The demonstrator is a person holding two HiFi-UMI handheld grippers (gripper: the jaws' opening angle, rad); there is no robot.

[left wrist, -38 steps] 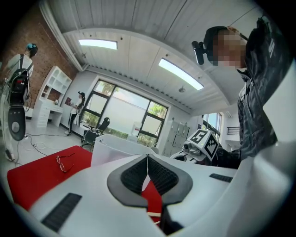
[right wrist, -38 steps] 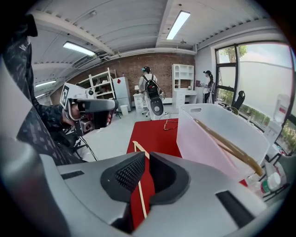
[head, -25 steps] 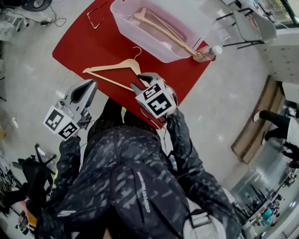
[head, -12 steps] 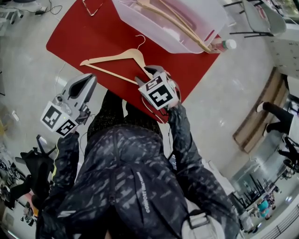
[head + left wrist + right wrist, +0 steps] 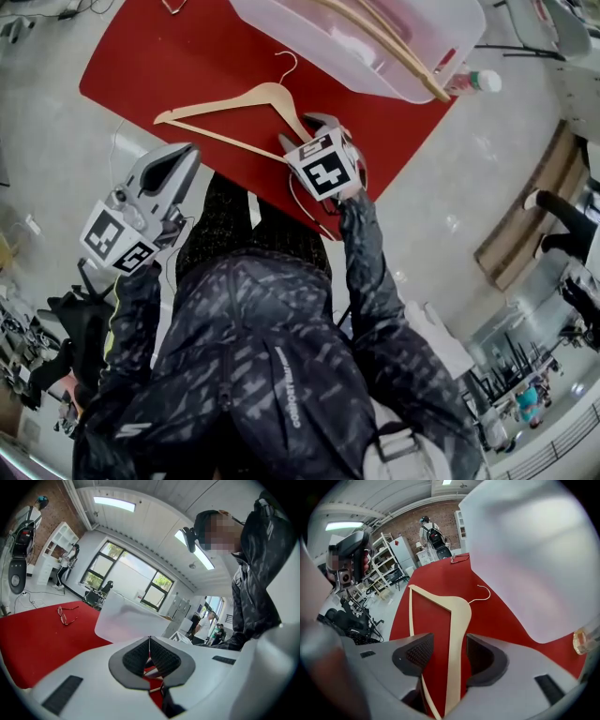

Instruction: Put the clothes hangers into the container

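Lying flat on the red table [image 5: 187, 47], a wooden hanger [image 5: 225, 101] sits close to the near edge, well apart from the clear container [image 5: 375, 70] at the far right corner. Its long axis runs along that near edge, tilted slightly, with one end toward the left edge and the other under the right gripper [image 5: 305, 131]. Its wire hook points at the container.

In the right gripper view the right gripper [image 5: 450, 653] has its jaws spread and has just been opening them. The hanger's [image 5: 459, 616] near arm runs between them, with red cloth showing on both sides of it.

The left gripper [image 5: 178, 155] hangs off the near left edge, over the floor. In its own view the left gripper [image 5: 150, 656] has its jaws pressed together on nothing.

More wooden hangers [image 5: 394, 47] lie lengthwise in the container, one end jutting over its right rim beside a bottle [image 5: 473, 80]. A pair of glasses [image 5: 65, 615] lies by the far edge.

White lettering on the person's jacket [image 5: 286, 384] seems to begin "COMFORT"; the rest is too small to read.
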